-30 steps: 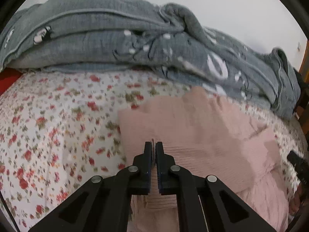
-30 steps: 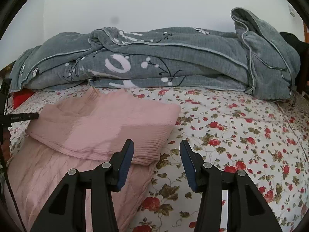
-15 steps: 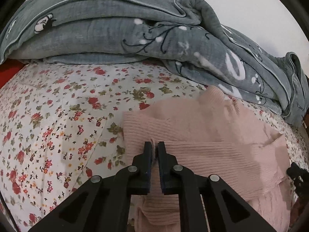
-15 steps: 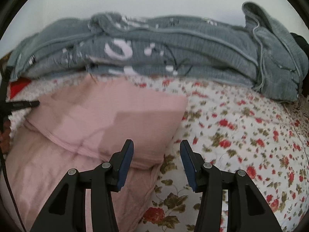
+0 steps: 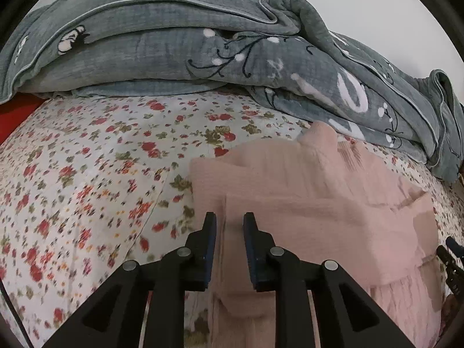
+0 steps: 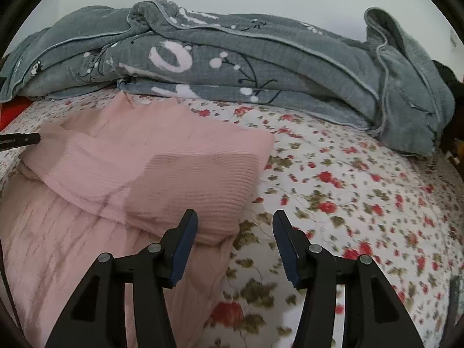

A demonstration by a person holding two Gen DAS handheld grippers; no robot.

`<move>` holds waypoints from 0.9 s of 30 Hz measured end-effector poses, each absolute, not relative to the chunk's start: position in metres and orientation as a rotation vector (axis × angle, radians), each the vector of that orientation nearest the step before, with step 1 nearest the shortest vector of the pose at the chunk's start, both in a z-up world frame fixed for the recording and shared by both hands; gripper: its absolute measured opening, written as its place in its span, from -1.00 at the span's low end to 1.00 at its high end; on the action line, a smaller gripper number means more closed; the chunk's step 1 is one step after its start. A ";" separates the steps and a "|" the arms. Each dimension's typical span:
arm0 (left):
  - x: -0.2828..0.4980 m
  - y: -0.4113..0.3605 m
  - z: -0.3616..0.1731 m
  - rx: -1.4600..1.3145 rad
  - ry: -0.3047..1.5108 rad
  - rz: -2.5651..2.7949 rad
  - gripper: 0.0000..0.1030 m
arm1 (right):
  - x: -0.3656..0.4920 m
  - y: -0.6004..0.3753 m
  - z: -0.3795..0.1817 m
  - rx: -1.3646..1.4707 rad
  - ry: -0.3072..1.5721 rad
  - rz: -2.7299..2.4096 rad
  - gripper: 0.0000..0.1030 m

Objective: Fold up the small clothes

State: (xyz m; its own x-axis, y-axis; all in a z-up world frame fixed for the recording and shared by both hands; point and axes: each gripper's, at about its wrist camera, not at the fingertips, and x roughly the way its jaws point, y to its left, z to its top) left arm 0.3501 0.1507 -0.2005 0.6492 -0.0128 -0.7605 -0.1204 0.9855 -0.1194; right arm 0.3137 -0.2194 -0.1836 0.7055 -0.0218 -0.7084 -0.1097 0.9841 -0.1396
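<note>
A pink knitted sweater (image 5: 313,203) lies partly folded on the floral bedsheet (image 5: 87,174). Its upper part is doubled over the lower part. My left gripper (image 5: 229,232) is open, its jaws a small way apart over the sweater's left folded edge. It holds nothing. In the right wrist view the sweater (image 6: 150,168) fills the left half. My right gripper (image 6: 235,232) is wide open just above the sweater's near right corner, empty. The left gripper's tip (image 6: 20,140) shows at the sweater's far left.
A grey folded quilt (image 5: 232,58) with white flower prints lies along the back of the bed against a white wall; it also shows in the right wrist view (image 6: 261,58). A red cloth (image 5: 14,116) sits at the far left. Floral sheet (image 6: 362,203) spreads to the right.
My left gripper was shut on the sweater's edge and has now opened, letting the fabric go. The right gripper stayed open and moved slightly closer to the sweater's corner.
</note>
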 end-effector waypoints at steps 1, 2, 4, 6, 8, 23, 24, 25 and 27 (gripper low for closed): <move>0.346 0.151 -0.199 -0.165 0.866 0.059 -0.63 | 0.310 -0.221 -0.181 -0.175 0.782 0.042 0.02; 0.339 0.152 -0.196 -0.168 0.868 0.059 -0.63 | 0.303 -0.222 -0.177 -0.170 0.777 0.032 0.02; 0.324 0.153 -0.192 -0.183 0.874 0.051 -0.61 | 0.290 -0.225 -0.171 -0.151 0.779 0.035 0.02; 0.306 0.154 -0.188 -0.191 0.884 0.043 -0.39 | 0.273 -0.226 -0.164 -0.129 0.784 0.055 0.02; 0.287 0.155 -0.184 -0.191 0.875 0.042 -0.12 | 0.254 -0.226 -0.159 -0.111 0.792 0.072 0.03; 0.128 0.145 -0.181 -0.213 0.861 0.067 -0.06 | 0.118 -0.225 -0.156 -0.021 0.820 0.126 0.03; 0.118 0.145 -0.183 -0.212 0.863 0.076 -0.06 | 0.112 -0.225 -0.157 -0.022 0.821 0.127 0.03; 0.111 0.145 -0.184 -0.216 0.867 0.077 -0.06 | 0.105 -0.226 -0.159 -0.019 0.823 0.130 0.03; 0.094 0.146 -0.190 -0.238 0.880 0.077 -0.06 | 0.091 -0.228 -0.164 -0.005 0.829 0.145 0.03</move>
State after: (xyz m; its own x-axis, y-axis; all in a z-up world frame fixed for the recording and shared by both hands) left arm 0.0943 0.1463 -0.1903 0.6366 -0.0303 -0.7706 -0.1645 0.9709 -0.1740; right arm 0.0913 -0.2277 -0.1640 0.6659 0.1268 -0.7352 -0.1305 0.9901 0.0525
